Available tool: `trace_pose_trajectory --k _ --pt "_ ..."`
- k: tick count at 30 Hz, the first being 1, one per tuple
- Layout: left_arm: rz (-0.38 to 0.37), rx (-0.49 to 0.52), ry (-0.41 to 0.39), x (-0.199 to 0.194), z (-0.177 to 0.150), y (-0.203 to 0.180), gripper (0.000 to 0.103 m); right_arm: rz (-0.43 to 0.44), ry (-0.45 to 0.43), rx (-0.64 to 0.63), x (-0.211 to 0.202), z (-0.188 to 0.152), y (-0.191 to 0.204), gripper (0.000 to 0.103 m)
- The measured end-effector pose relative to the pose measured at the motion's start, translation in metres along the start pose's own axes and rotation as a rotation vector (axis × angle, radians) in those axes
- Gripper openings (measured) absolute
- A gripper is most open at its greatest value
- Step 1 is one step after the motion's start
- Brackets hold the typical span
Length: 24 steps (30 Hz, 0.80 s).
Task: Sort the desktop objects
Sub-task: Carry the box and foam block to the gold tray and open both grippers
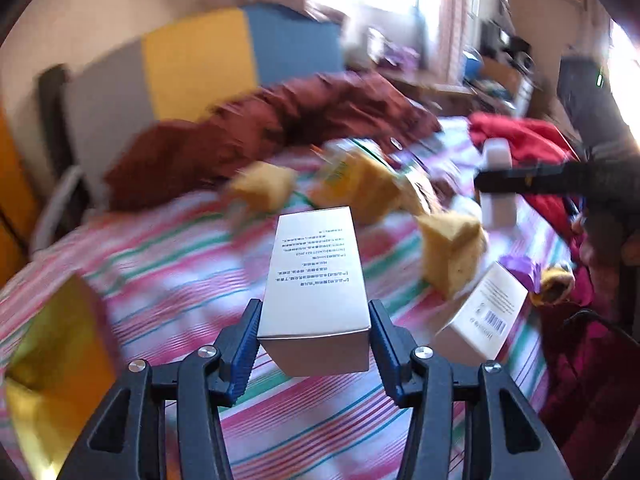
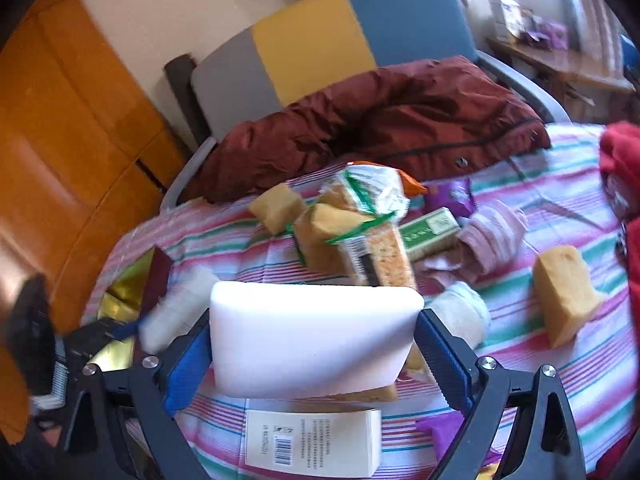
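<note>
Gripping silver box in left tongs, white block in right tongs

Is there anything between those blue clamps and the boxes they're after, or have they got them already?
Nothing is in between. The left gripper is shut on the silver box, and the right gripper is shut on the white block. Both are held above the striped cloth. Where they go next isn't shown.

The right gripper squeezes a white block between its blue pads. Under it, a cream box with a barcode lies on the striped cloth. Off to the right sits a yellow sponge. Behind lies a snack packet, and farther back a dark red coat.
</note>
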<state>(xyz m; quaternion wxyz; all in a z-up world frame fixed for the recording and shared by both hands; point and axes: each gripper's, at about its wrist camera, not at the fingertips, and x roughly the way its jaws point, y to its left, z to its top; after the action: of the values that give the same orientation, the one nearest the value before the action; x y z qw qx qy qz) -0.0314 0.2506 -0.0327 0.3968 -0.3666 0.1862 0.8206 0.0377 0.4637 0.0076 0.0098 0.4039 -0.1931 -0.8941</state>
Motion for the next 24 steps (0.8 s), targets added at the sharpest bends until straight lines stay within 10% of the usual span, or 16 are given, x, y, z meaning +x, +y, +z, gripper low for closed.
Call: trace_pose_trajectory --k 10,24 --pt "0.293 -0.210 -0.078 -0.082 -0.040 0.085 0.052 0.112 0.037 -0.166 0.003 -0.003 0.108 0.095" --pt "0.517 -0.515 -0.044 -0.119 -0.121 0.220 0.053 0.256 0.245 -0.353 0.120 -0.014 0.297 0.095"
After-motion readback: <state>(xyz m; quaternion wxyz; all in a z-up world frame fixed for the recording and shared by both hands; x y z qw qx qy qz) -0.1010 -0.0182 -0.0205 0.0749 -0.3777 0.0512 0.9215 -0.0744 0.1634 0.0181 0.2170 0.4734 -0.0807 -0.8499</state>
